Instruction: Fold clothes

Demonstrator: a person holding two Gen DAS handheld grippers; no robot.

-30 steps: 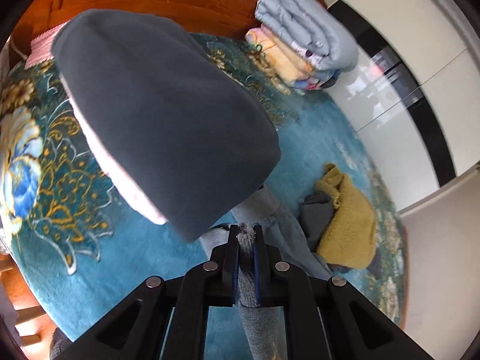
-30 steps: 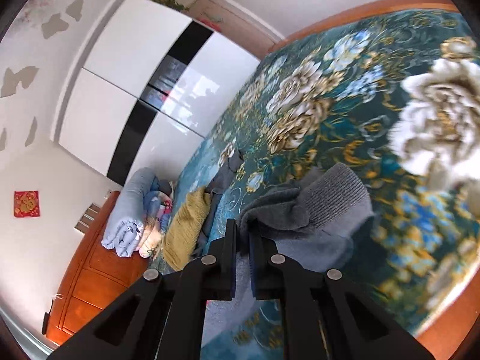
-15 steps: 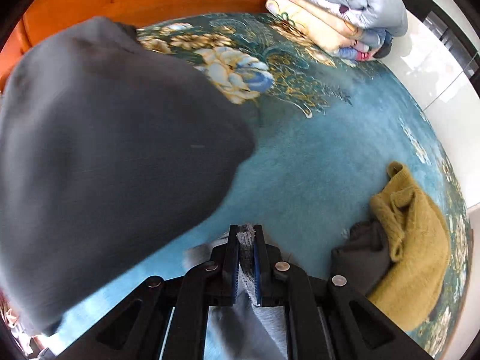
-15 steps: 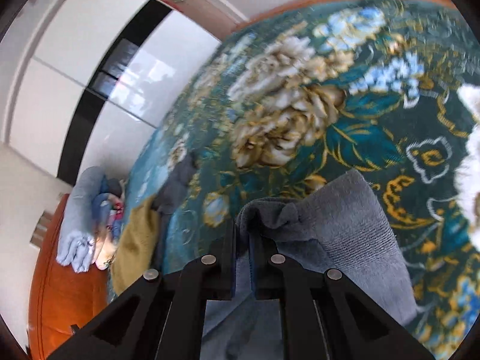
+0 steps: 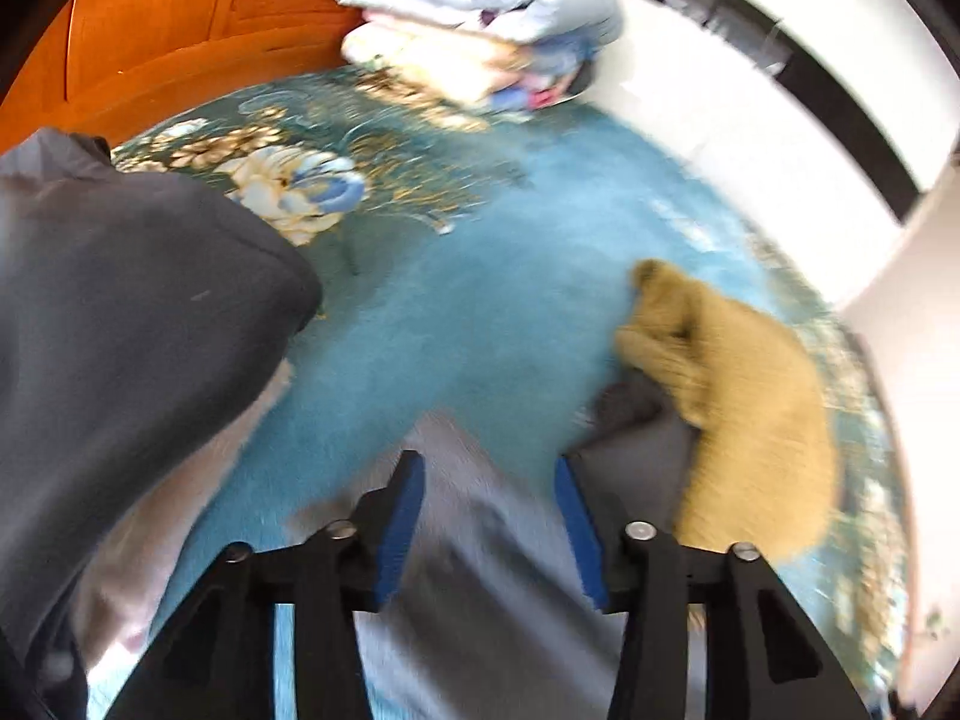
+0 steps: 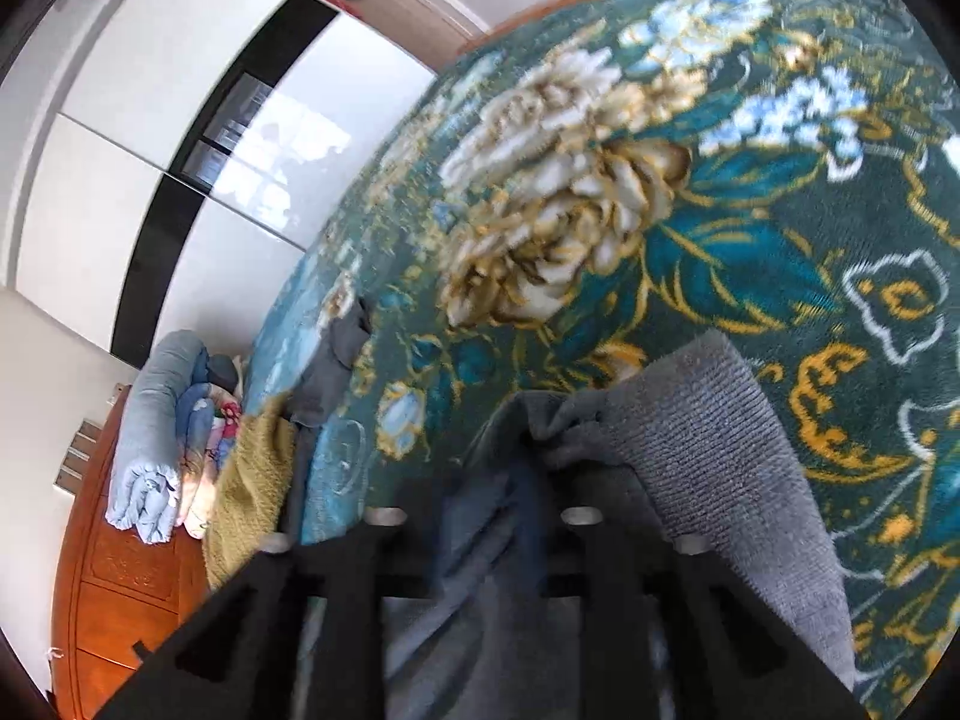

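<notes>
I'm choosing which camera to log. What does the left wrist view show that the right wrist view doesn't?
Left wrist only: a dark sleeve at the left, the plain blue middle of the blanket, and the left gripper with jaws open. Right wrist only: the grey garment's ribbed hem, big cream flowers, and the right gripper, blurred. Both: the grey garment, yellow garment, folded bedding, headboard and wardrobe.

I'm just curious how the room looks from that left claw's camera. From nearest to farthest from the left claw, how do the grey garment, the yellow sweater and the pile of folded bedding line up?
1. Grey garment: directly beneath the open left gripper.
2. Yellow sweater: off to the right on the blue blanket.
3. Folded bedding: far end, against the wooden headboard.
</notes>
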